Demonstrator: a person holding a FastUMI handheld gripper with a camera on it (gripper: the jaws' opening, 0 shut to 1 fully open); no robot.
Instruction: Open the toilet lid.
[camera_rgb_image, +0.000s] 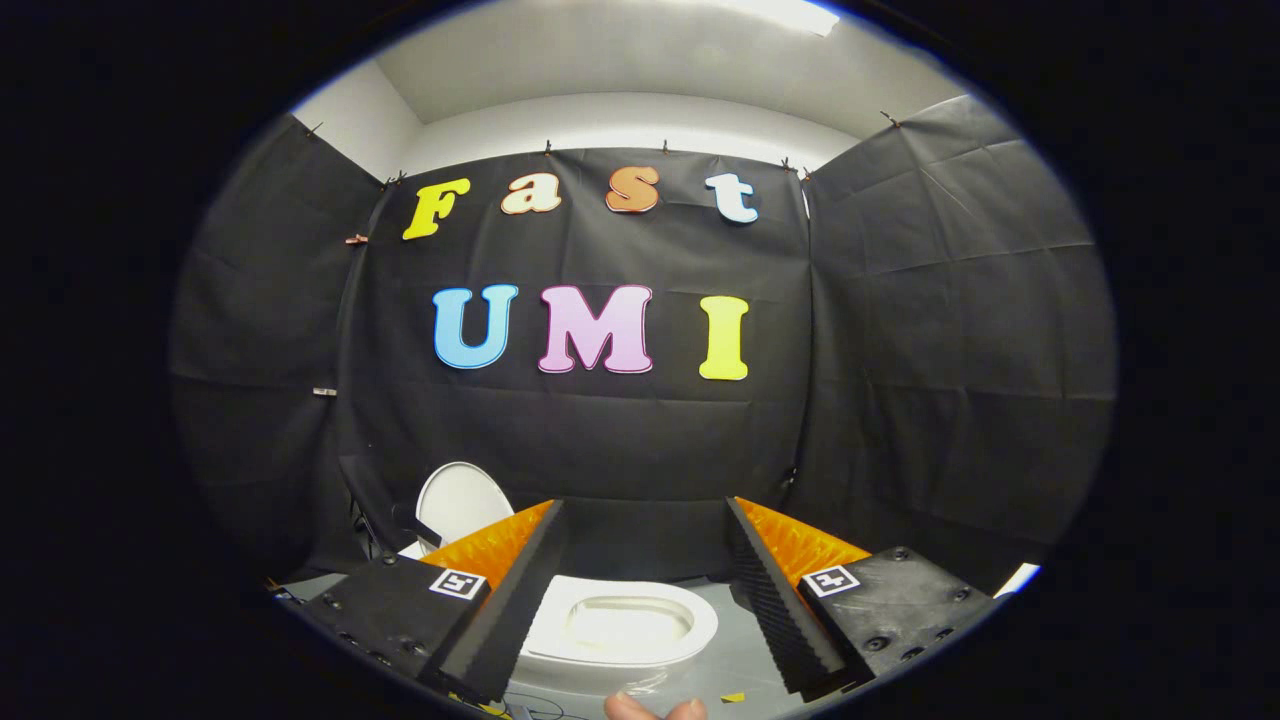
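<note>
One toilet (620, 628), one raised lid (462, 503).

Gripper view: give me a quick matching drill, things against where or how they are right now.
Things:
1. toilet lid
2. toilet bowl
3. tongs
4. fingertips of a hand

States:
A. open, nothing held
B. raised upright, beyond the left finger
C. below the bowl, nearest the camera
D. uncovered, between the two fingers

Pairs: 1-B, 2-D, 3-A, 4-C
</note>
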